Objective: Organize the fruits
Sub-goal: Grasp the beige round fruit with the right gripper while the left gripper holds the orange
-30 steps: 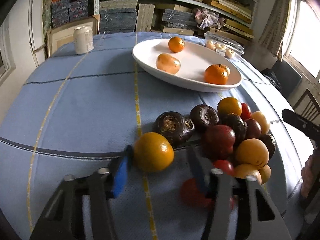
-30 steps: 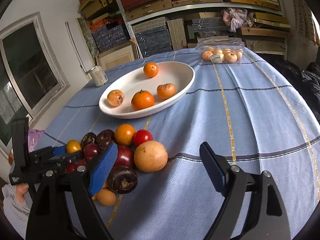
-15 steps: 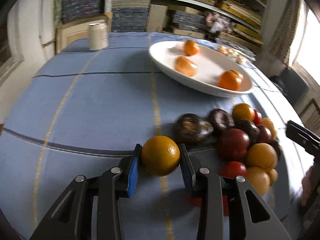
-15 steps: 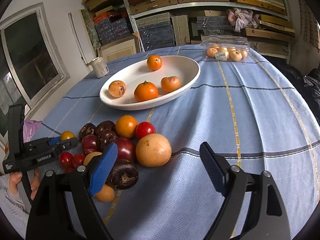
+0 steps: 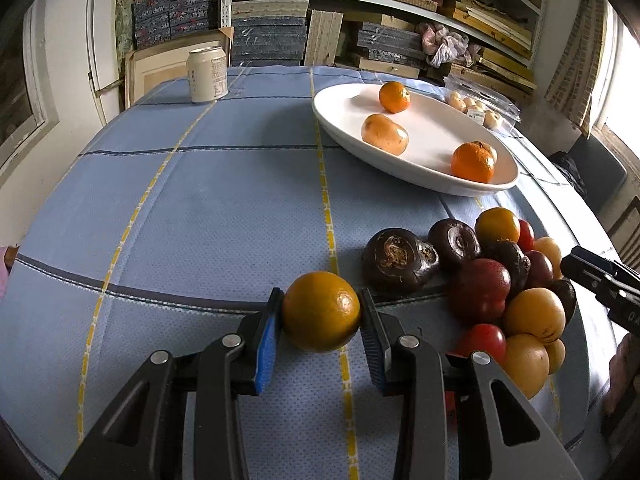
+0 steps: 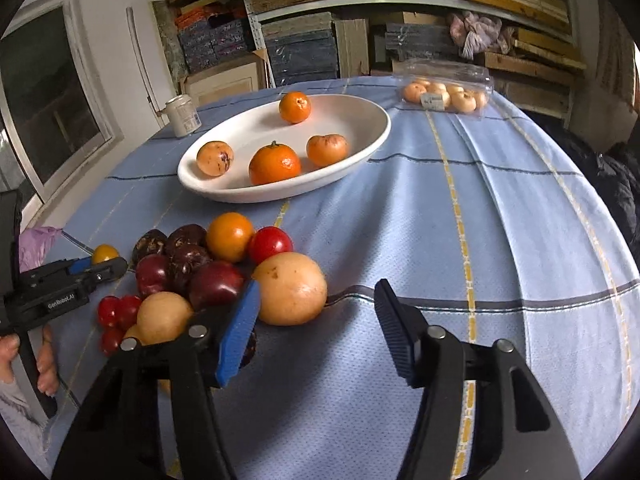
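My left gripper (image 5: 320,314) is shut on a yellow-orange orange (image 5: 321,312), both blue pads pressed on its sides, just above the blue tablecloth. A pile of fruit (image 5: 492,280) lies to its right: dark purple ones, red tomatoes and oranges. In the right wrist view my right gripper (image 6: 316,300) straddles a large pale orange fruit (image 6: 290,288) at the pile's edge. Its jaws are closing: the left pad is against the fruit, the right pad still apart. The white oval plate (image 6: 240,196) (image 5: 440,188) beyond holds several tangerines. The left gripper (image 6: 60,288) shows at far left.
A pale drink can (image 5: 207,74) (image 6: 183,115) stands at the far left of the table. A clear plastic box of small fruits (image 6: 444,92) sits behind the plate. Stacked shelves fill the back wall. A hand (image 6: 24,360) holds the left gripper's handle.
The left jaws shut on the orange and now hold it. The right jaws have narrowed around the pale orange fruit, which sits closer between them.
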`<state>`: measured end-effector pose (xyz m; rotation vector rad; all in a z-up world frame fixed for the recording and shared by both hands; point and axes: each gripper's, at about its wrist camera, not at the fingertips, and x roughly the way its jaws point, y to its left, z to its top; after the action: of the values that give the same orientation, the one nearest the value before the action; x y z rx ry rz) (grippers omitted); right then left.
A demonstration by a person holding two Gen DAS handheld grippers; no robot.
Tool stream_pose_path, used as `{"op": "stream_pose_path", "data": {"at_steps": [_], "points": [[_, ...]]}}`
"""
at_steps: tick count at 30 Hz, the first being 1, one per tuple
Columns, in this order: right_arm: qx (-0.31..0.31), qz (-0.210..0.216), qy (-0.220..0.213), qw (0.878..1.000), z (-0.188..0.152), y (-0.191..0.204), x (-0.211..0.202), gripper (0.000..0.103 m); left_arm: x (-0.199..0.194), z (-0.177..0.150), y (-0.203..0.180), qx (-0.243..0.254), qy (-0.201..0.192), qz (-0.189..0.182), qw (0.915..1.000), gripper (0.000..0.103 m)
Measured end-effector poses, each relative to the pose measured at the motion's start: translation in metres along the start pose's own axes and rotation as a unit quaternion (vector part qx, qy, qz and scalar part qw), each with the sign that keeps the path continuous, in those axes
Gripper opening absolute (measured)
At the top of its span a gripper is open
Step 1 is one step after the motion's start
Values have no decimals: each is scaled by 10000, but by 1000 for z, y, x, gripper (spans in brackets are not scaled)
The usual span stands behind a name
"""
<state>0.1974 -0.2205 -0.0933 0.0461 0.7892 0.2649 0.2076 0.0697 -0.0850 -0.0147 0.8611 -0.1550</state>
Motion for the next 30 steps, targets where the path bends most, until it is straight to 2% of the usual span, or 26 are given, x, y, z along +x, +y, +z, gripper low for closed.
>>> {"op": "stream_pose_path", "data": {"at_steps": [5, 9, 12, 18, 30], "points": [[-146, -69, 110, 9998, 9, 8, 16, 57, 0, 0, 0, -4, -1, -2, 10000, 38], [99, 201, 192, 9996, 11, -1, 21, 56, 0, 0, 0, -5, -1, -4, 10000, 38], [113, 244, 221, 9994, 10, -1, 21, 55, 0, 0, 0, -4, -2, -3, 10000, 38], [138, 384, 287, 9988, 8, -1, 23, 46, 3, -1, -2, 31, 44, 0, 10000, 38], [234, 274, 18, 9994, 7, -7, 7, 45, 2, -1, 0, -52, 14, -44, 10000, 37]]}}
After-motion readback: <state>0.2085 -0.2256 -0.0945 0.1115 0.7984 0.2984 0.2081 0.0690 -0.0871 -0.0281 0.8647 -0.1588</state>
